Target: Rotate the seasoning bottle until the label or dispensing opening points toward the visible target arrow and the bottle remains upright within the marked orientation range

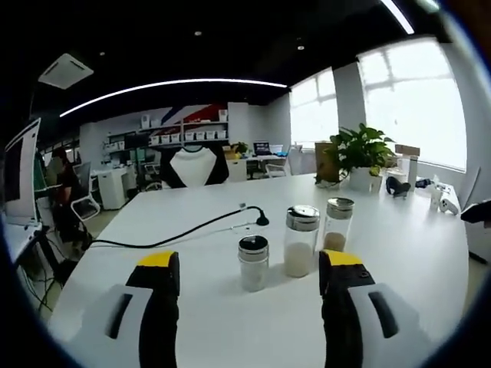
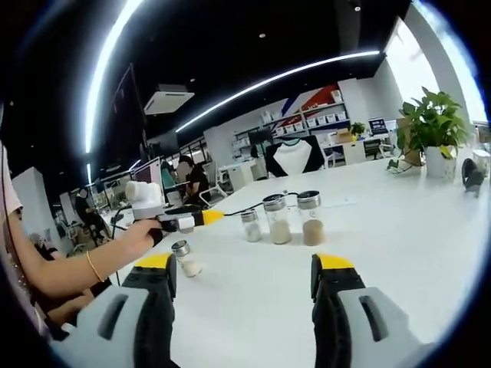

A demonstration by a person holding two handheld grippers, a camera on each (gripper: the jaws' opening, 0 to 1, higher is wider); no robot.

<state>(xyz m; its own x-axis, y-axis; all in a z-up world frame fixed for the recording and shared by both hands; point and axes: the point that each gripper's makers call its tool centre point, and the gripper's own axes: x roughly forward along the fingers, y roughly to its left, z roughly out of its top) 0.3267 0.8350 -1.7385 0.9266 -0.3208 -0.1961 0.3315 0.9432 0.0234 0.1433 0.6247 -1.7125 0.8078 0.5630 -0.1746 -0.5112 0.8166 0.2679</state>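
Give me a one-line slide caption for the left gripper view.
Open left gripper faces three upright seasoning bottles on a white table, black cable behind.

A black cable snakes across the white surface and ends in a small black plug. A potted plant in a white pot stands near the far edge by the bright windows. A black-and-white chair sits at the far end. Shelves with white boxes line the back wall. A person sits at a desk in the background.
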